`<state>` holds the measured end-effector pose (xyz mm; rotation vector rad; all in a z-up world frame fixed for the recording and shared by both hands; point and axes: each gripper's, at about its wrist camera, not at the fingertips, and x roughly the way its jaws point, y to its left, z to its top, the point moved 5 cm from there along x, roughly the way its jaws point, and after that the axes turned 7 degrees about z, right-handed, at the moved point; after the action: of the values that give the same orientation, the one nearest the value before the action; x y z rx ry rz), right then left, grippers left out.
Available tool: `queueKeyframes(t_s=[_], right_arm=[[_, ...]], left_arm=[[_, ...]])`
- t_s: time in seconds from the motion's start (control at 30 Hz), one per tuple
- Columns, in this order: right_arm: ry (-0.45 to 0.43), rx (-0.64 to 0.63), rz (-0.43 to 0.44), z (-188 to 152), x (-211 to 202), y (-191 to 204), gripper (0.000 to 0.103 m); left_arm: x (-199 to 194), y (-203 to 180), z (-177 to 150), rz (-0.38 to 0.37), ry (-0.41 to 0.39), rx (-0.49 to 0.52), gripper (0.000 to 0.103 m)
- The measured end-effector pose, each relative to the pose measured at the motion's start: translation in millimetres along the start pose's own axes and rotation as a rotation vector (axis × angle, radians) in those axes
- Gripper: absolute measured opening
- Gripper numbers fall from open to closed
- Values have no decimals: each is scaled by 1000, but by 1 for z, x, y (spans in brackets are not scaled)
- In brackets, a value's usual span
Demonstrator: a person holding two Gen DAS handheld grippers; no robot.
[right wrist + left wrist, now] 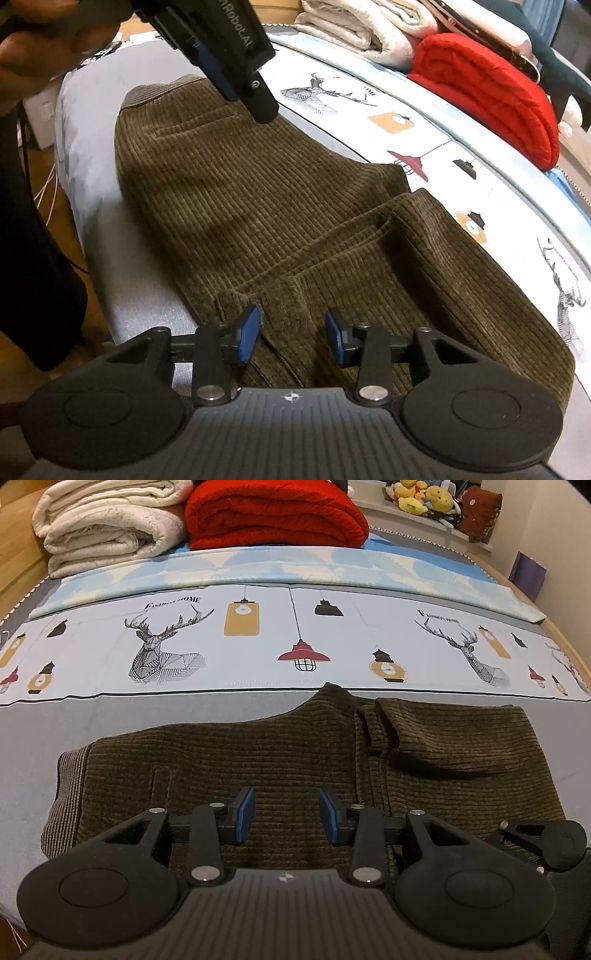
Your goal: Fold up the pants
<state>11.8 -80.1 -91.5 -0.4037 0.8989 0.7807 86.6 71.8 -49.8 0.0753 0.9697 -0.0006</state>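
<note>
Olive-brown corduroy pants [280, 746] lie folded on the grey sheet [33, 760], with the striped waistband [68, 786] at the left and the legs doubled over at the right. My left gripper [287, 814] hovers open over the seat area, and nothing sits between its blue pads [245, 814]. In the right wrist view the pants [258, 206] stretch away from me. My right gripper [292, 332] stands open over a raised fold of cloth [280, 295] at the near edge, its pads clear of the cloth. A hand holds the left gripper [264, 110] above the pocket end.
A folded white blanket [107, 520] and a red blanket [273, 513] are stacked at the far side of the bed. Between them and the pants lies a printed sheet with deer and lamps [240, 635]. Plush toys [421, 494] sit on a shelf. The person's dark clothing [29, 229] stands beside the bed.
</note>
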Motion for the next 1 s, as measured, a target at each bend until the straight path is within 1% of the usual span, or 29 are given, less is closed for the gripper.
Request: queueKeyframes(t_s=[0.03, 0.07, 0.13, 0.2, 0.27, 0.3, 0.33, 0.37, 0.4, 0.43, 0.47, 0.5, 0.53, 0.6, 0.63, 0.67, 0.7, 0.77, 0.8, 0.87, 0.9, 0.93, 0.97, 1.0], right_arm=[[-4, 9, 20, 1, -1, 0, 22], [-9, 9, 22, 2, -2, -2, 20], [-43, -23, -2, 6, -10, -3, 18], [-99, -33, 2, 14, -27, -3, 18], [-167, -41, 47, 20, -49, 1, 18], [-176, -49, 79, 18, -54, 3, 18], [-146, -59, 117, 10, -51, 7, 18], [-90, -69, 142, 0, -43, 11, 19], [-10, -89, 154, -14, -30, 15, 18], [37, -117, 129, -25, -22, 18, 18], [37, -137, 93, -31, -21, 19, 18], [13, -130, 85, -31, -27, 18, 18], [-20, -91, 100, -28, -36, 13, 19], [-108, 28, 112, -22, -59, -7, 28], [-150, 92, 96, -22, -72, -21, 39], [-184, 161, 66, -24, -83, -37, 46], [-208, 231, 28, -29, -93, -54, 46], [-212, 365, -48, -45, -105, -85, 47], [-191, 434, -93, -56, -107, -101, 47], [-80, 570, -199, -89, -102, -129, 47], [11, 619, -246, -109, -94, -139, 47], [112, 652, -275, -131, -87, -145, 47], [159, 673, -279, -148, -83, -149, 50], [124, 696, -265, -154, -87, -150, 50]], left_arm=[[0, 1, 0, -1, 0, 0, 42], [0, 1, 0, -2, 0, -1, 42], [0, 2, 0, -2, 1, -5, 42], [-1, 3, 1, -6, -2, -10, 42], [-1, 2, 1, -8, -4, -5, 42], [0, 1, 1, -6, -2, -2, 42], [2, -1, 2, -5, 3, 0, 42], [2, -3, 2, -5, 6, 0, 42], [3, -5, 2, -6, 8, 1, 42], [4, -8, 3, -6, 10, 1, 42], [4, -11, 4, -10, 11, 1, 42], [5, -15, 5, -16, 12, 1, 42], [6, -20, 6, -26, 15, 1, 42], [8, -29, 7, -44, 22, 8, 42], [10, -35, 8, -50, 27, 13, 42], [11, -39, 8, -54, 30, 18, 42], [13, -44, 9, -59, 34, 23, 42], [16, -53, 10, -68, 44, 28, 42], [17, -59, 11, -73, 46, 29, 42], [19, -70, 14, -82, 45, 40, 42], [19, -74, 16, -84, 45, 44, 42], [20, -79, 18, -90, 47, 41, 42], [21, -82, 22, -107, 56, 25, 42], [22, -85, 26, -134, 71, 12, 42]])
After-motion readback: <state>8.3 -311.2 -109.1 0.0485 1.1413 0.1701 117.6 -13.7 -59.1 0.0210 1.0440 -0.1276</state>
